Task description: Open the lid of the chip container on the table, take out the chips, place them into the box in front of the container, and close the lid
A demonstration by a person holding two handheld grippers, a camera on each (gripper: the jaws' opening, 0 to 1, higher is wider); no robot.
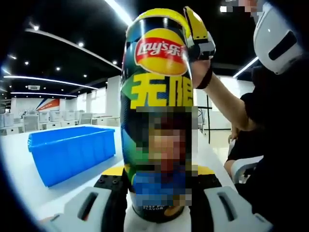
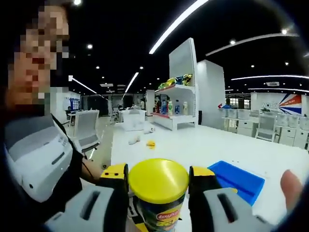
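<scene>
Yellow plastic lid [image 2: 158,180] is capping the upright chip can [image 1: 159,121]; right claw [image 2: 158,193] is clenching it from above; left claw [image 1: 157,203] is grasping the base.

An open-plan office or showroom: white desks [image 2: 270,126], office chairs [image 2: 87,126], strip ceiling lights [image 2: 178,21], product shelves [image 2: 171,99].

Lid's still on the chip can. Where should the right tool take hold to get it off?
Grip the yellow lid by its rim, from above, jaws on opposite sides, about where the right tool already sits. The lid is a round cap on an upright chip can, so only its edge gives purchase. The left tool clamps the can's lower body; pulling straight up should work.
</scene>
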